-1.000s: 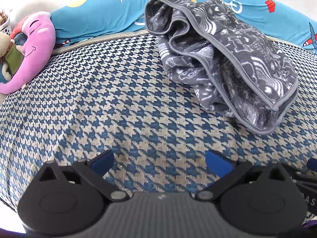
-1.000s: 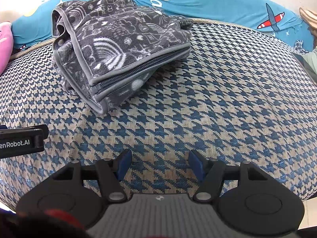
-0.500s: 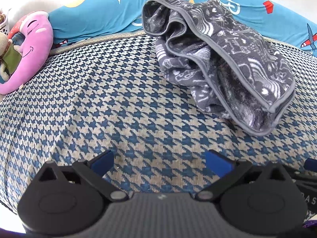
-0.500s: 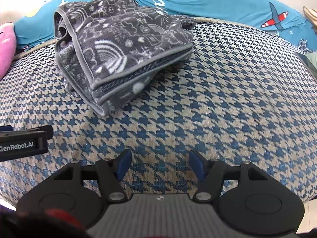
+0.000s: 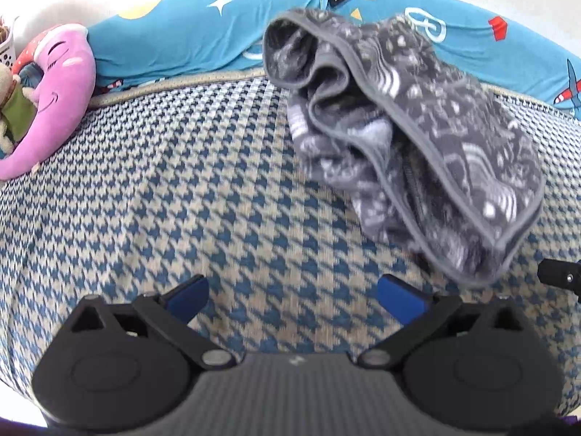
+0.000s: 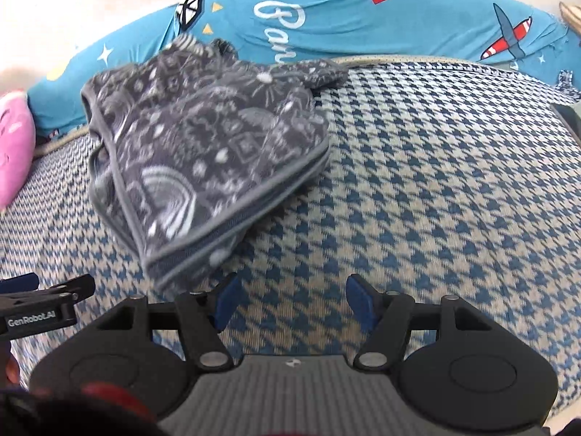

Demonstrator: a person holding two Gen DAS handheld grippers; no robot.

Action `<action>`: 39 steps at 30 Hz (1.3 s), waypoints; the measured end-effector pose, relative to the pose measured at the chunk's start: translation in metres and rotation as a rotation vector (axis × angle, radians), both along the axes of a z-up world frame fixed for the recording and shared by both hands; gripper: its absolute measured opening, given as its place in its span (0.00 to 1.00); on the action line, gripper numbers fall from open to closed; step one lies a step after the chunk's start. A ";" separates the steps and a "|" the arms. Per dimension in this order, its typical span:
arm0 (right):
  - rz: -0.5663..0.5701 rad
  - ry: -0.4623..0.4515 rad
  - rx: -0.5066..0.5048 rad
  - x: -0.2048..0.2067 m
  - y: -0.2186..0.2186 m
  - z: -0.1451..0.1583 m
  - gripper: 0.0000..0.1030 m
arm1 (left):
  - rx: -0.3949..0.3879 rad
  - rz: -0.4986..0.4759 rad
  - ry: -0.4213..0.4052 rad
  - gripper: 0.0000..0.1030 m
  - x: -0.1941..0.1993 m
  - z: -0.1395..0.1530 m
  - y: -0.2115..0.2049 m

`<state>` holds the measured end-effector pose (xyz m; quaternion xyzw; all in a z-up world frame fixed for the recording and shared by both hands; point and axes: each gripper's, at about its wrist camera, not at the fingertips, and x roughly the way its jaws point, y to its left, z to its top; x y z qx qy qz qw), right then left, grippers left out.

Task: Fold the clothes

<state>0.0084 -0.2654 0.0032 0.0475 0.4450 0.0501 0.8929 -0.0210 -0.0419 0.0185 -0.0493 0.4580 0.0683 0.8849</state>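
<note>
The folded grey patterned garment (image 5: 406,138) is lying on the houndstooth bed (image 5: 181,189), its long axis running from eleven o'clock to five o'clock in the left wrist view, zipper edge facing the right gripper (image 6: 290,299). Both the left gripper (image 5: 290,296) and the right are hovering with fingers spread wide, gripping nothing.
</note>
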 end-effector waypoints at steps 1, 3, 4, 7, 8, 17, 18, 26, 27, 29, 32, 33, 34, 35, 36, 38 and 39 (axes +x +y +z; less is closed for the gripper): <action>-0.004 -0.008 0.012 0.004 -0.002 0.002 0.63 | -0.003 0.001 -0.006 1.00 0.004 0.003 0.002; -0.019 -0.026 0.038 0.012 -0.006 0.005 0.63 | -0.008 0.002 -0.019 1.00 0.014 0.010 0.007; -0.029 -0.032 0.051 0.016 -0.009 0.007 0.63 | -0.008 0.003 -0.026 1.00 0.018 0.013 0.009; -0.068 -0.053 0.086 0.029 -0.015 0.012 0.63 | -0.015 0.004 -0.033 1.00 0.033 0.018 0.011; -0.079 -0.060 0.094 0.034 -0.017 0.014 0.63 | -0.015 0.008 -0.036 1.00 0.038 0.019 0.012; -0.109 -0.134 0.123 0.074 -0.021 0.024 0.63 | 0.016 0.015 -0.026 1.00 0.076 0.018 0.010; -0.111 -0.138 0.124 0.079 -0.019 0.023 0.63 | 0.027 0.015 -0.015 1.00 0.079 0.014 0.009; -0.126 -0.123 0.195 0.109 -0.013 0.005 0.76 | 0.043 0.006 0.009 1.00 0.085 -0.002 0.014; -0.125 -0.117 0.205 0.112 -0.011 0.003 0.76 | 0.049 0.004 0.007 1.00 0.084 -0.003 0.015; -0.120 -0.105 0.215 0.115 -0.006 -0.002 0.76 | 0.048 0.003 0.013 1.00 0.085 -0.007 0.017; -0.131 -0.105 0.184 0.118 0.003 -0.005 0.79 | 0.052 -0.003 0.011 1.00 0.084 -0.007 0.016; -0.134 -0.106 0.178 0.119 0.006 -0.006 0.80 | 0.057 -0.006 0.007 1.00 0.083 -0.006 0.015; -0.135 -0.109 0.170 0.119 0.009 -0.007 0.80 | 0.062 -0.007 0.004 1.00 0.083 -0.006 0.015; -0.132 -0.117 0.155 0.119 0.011 -0.007 0.80 | 0.065 -0.008 0.002 1.00 0.082 -0.006 0.014; -0.128 -0.125 0.141 0.120 0.014 -0.007 0.80 | 0.063 -0.008 0.002 1.00 0.082 -0.006 0.015; -0.122 -0.139 0.116 0.119 0.019 -0.007 0.80 | 0.051 -0.005 0.000 1.00 0.081 -0.006 0.017; -0.117 -0.146 0.107 0.119 0.021 -0.007 0.77 | 0.043 -0.003 -0.002 1.00 0.080 -0.005 0.018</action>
